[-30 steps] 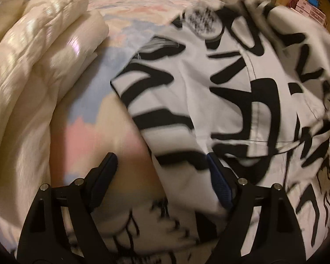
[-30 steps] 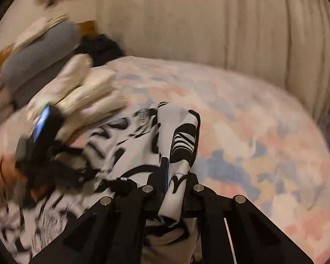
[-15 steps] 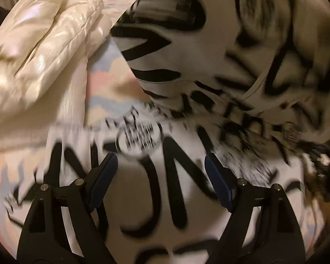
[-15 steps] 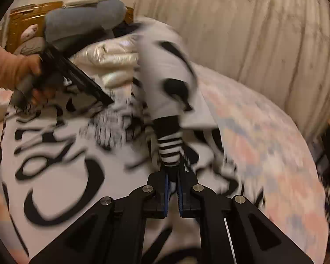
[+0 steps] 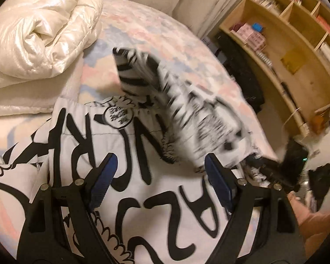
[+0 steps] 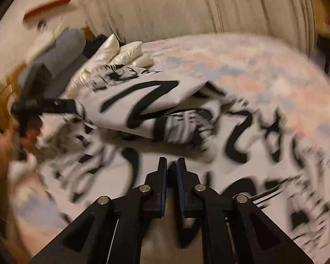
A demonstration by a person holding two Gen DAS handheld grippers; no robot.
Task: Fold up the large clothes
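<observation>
A: Left wrist: garment [image 5: 125,198] on bed [image 5: 143,33], sleeve at one o'clock; left gripper [image 5: 158,176] apart, empty

B: Right gripper [image 6: 171,171] just opening, nothing between; smooth the fold before regrasping

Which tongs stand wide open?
The left tongs: blue pads far apart over the printed garment. The right tongs show only a narrow gap.

The right claw [image 6: 171,165], jaws just parting with nothing between them, hangs over the black-and-white garment [image 6: 143,101], seemingly folded, on the bed [image 6: 253,66].
</observation>
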